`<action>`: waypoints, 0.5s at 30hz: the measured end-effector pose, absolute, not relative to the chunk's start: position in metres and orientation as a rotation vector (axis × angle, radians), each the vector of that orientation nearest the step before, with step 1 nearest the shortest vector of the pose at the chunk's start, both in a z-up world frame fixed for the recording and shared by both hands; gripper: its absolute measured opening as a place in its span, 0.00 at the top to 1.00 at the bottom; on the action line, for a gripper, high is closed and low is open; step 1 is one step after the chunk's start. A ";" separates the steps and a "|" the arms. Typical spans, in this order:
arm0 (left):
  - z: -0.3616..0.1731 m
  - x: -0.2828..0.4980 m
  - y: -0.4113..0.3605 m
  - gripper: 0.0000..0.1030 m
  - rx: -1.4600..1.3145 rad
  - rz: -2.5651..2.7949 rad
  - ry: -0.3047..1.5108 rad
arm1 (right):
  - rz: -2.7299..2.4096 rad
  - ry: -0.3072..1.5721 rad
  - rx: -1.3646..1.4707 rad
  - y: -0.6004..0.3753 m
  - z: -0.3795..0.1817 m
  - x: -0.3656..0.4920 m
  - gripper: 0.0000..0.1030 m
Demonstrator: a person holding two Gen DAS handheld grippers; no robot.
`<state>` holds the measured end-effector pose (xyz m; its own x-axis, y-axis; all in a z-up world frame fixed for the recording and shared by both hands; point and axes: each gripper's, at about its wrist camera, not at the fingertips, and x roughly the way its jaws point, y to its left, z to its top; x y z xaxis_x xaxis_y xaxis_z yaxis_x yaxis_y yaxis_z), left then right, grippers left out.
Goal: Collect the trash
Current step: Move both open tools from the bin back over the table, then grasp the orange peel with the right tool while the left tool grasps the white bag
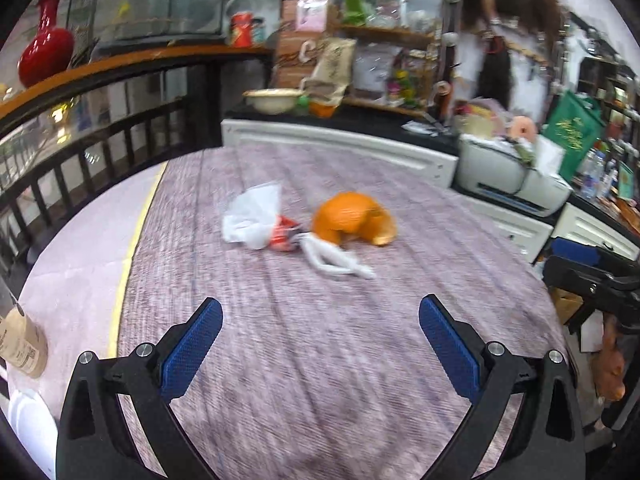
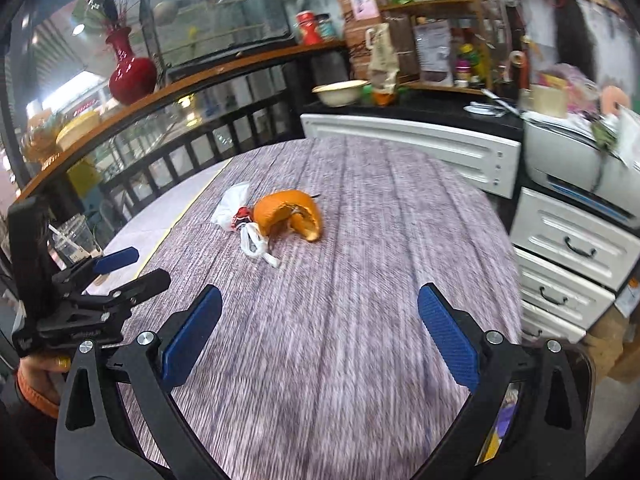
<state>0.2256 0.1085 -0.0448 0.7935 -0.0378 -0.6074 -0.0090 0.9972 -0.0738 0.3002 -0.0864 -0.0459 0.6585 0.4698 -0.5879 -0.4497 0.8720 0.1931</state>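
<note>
Both grippers, left (image 1: 320,320) and right (image 2: 319,307), spread wide, empty; orange peel (image 2: 289,214), plastic bag (image 2: 232,208) ahead; no writing legible.

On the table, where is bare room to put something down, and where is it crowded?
The table is bare between both open claws, left claw and right claw, and the trash. It is also bare from the orange peel toward the white drawers. The crowded spot is mid-table, where the peel touches the plastic bag.
</note>
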 end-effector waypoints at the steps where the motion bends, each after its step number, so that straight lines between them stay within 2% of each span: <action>1: -0.046 0.232 0.116 0.05 -0.090 -0.009 0.667 | 0.528 0.683 0.010 -0.079 -0.047 0.308 0.06; 15: -0.069 0.301 0.166 0.06 -0.289 0.042 0.777 | 0.573 0.771 -0.152 -0.009 -0.079 0.390 0.09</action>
<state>0.3009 0.1661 -0.0693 0.7145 -0.0682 -0.6964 -0.1437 0.9597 -0.2415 0.3899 -0.0092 -0.0787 0.5735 0.4331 -0.6953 -0.5411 0.8376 0.0755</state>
